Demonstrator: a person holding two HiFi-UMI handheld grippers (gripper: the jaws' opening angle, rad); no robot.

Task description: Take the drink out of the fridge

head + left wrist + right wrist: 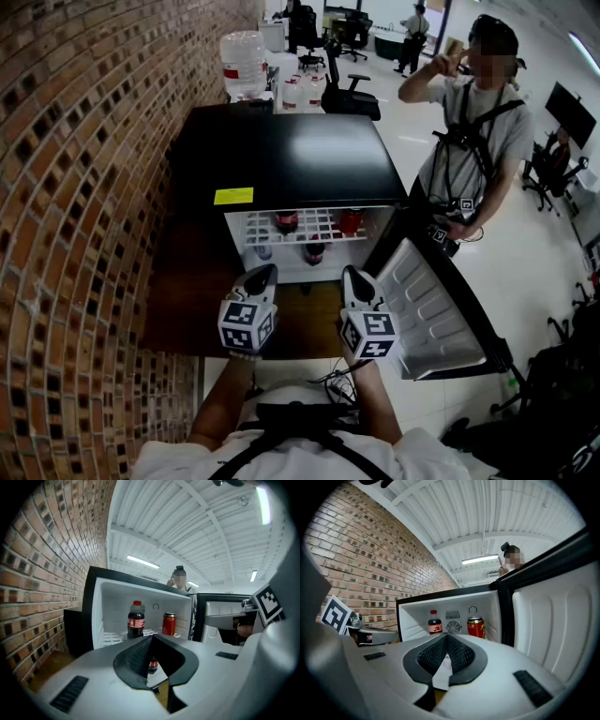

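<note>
The left tool and right tool are hovering just in front of the black mini fridge, jaws closed on nothing, probably because the reach has not begun. Inside it, the dark cola bottle is standing beside a red can; both labels and the fridge-top yellow sticker are unreadable.

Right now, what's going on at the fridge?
A person holds the left gripper and right gripper in front of the small fridge, its door swung open. Both are shut and empty, outside it. A cola bottle and a red can stand untouched on the upper shelf.
</note>
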